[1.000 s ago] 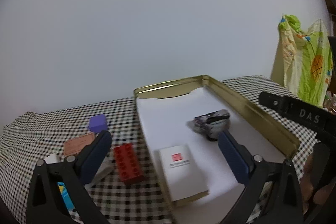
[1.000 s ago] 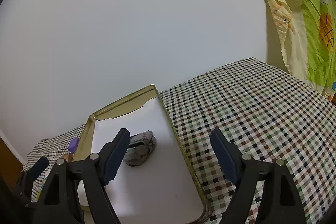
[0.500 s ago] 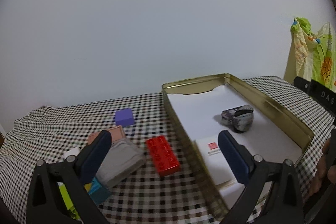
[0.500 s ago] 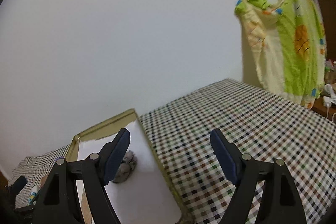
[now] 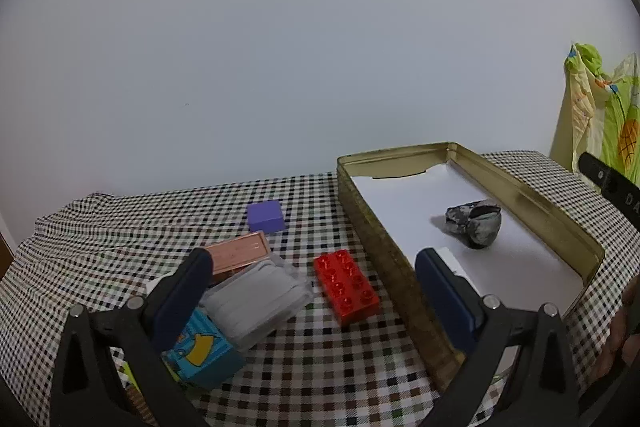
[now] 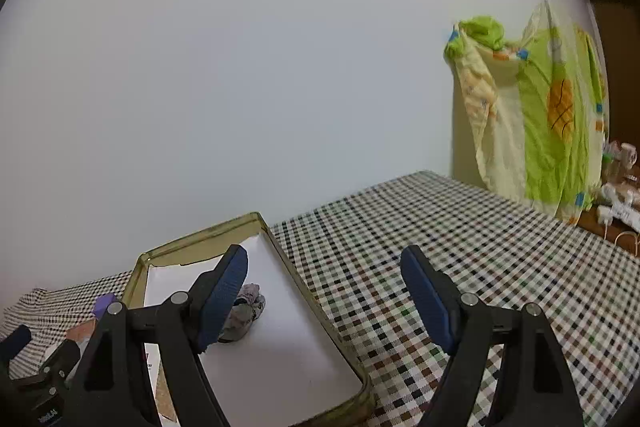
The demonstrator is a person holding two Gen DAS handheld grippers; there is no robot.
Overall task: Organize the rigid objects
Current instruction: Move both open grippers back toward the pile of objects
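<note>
Studded red brick (image 5: 346, 285) now centred beside gold tin (image 5: 384, 247).

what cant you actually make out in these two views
- White card in the tin: left wrist view, mostly behind the left tool's finger.
- Blue box: print partly covered by the other finger.
- Grey lump: right wrist view, half hidden by the right tool.
</note>
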